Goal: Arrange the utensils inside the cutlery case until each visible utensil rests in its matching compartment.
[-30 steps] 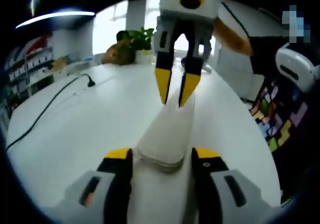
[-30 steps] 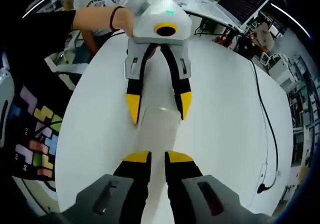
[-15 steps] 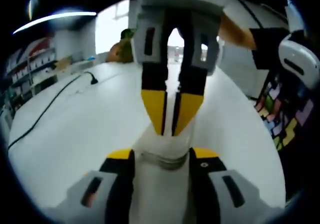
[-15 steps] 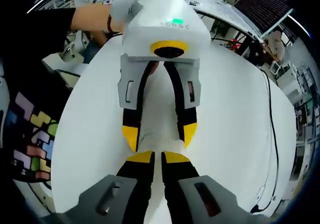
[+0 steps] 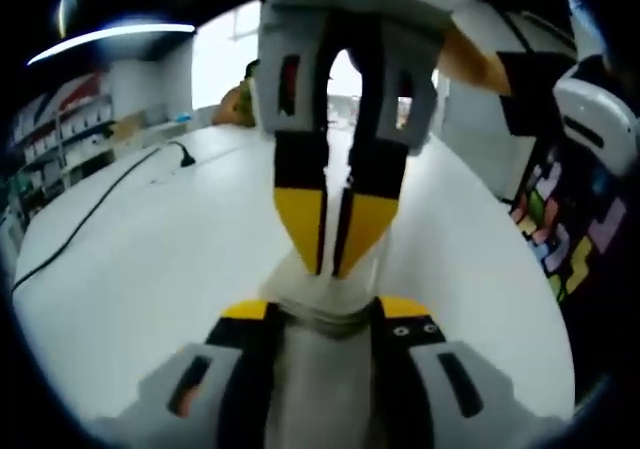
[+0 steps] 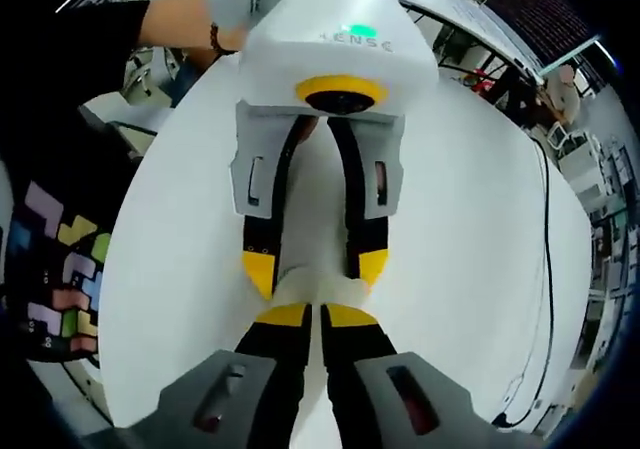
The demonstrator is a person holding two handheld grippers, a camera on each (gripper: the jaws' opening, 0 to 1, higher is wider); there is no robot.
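On the white desk point(image 5: 130, 269), we clamp the stiff, light-looking, slippery cutlery case point(image 5: 325, 314) in our left gripper point(image 5: 322, 314) while our right gripper point(image 6: 312, 315) pinches its far end.

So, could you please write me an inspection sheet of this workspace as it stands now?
Surface: white table, bare where it shows.
Job's things: a white case lies lengthwise between the two grippers; utensils, nothing seen.
Clutter: nothing seen.
Grippers: the left gripper has one jaw on each side of the case. The right gripper has its jaws almost together at the case's other end; I cannot tell whether they pinch its edge.
Cables: one black cable runs along the table's edge, apart from the case.
Surroundings: coloured puzzle floor mat, shelves, a person's arm.
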